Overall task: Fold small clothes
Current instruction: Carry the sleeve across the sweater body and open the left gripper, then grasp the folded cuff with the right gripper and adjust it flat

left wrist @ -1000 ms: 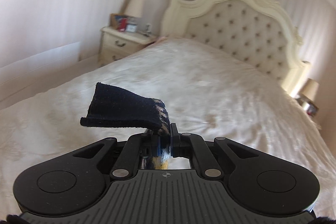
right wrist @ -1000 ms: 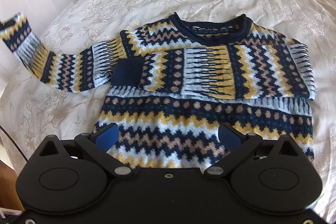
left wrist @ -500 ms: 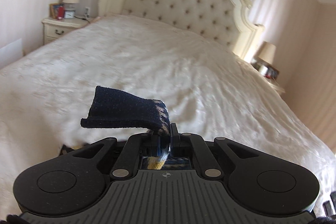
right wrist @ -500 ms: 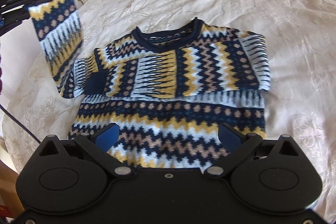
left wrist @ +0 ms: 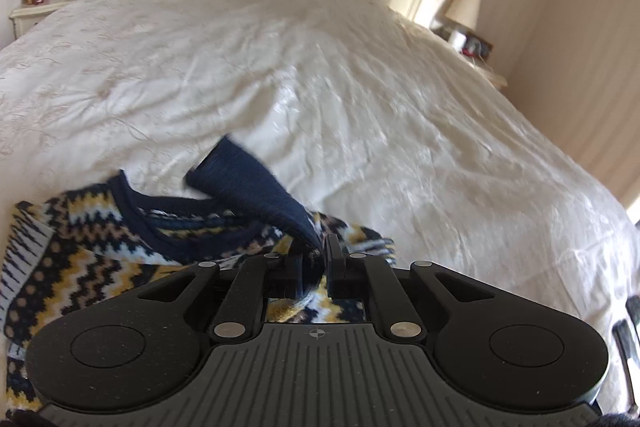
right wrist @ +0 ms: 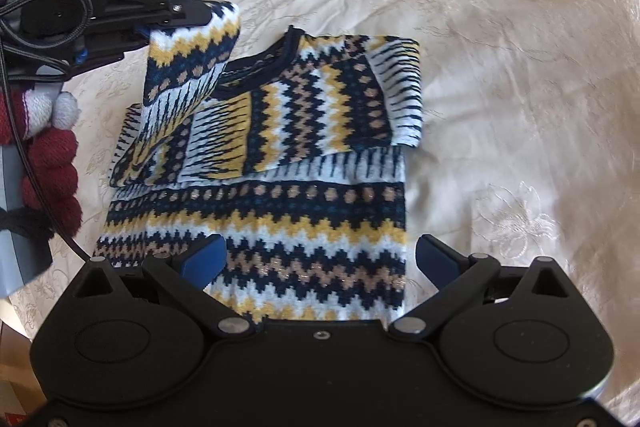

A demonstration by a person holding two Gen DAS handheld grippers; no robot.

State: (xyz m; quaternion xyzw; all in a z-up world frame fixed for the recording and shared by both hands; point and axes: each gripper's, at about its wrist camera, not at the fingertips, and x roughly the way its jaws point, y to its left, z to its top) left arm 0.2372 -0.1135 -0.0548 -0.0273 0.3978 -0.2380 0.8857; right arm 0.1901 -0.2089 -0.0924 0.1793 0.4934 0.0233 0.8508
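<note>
Item: zigzag-patterned navy, yellow and white knitted sweater (right wrist: 280,163), lying on cream bedspread (right wrist: 500,67); left gripper (left wrist: 320,259), jaws opening around its navy-cuffed sleeve (left wrist: 256,187), is risking a bunched, crooked drop; right gripper (right wrist: 320,263) is hovering agape, empty.

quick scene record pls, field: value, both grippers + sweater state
surface: cream embroidered bedspread
garment: navy, yellow and white zigzag knit sweater, lying flat on the bedspread
one sleeve: already folded across the chest
other sleeve: patterned sleeve lifted over the chest, navy cuff sticking out past the jaws
left gripper: jaws opening, sleeve fabric still between them
right gripper: open, empty, above the sweater's hem
person: hand in a dark red knit glove holding the left gripper
</note>
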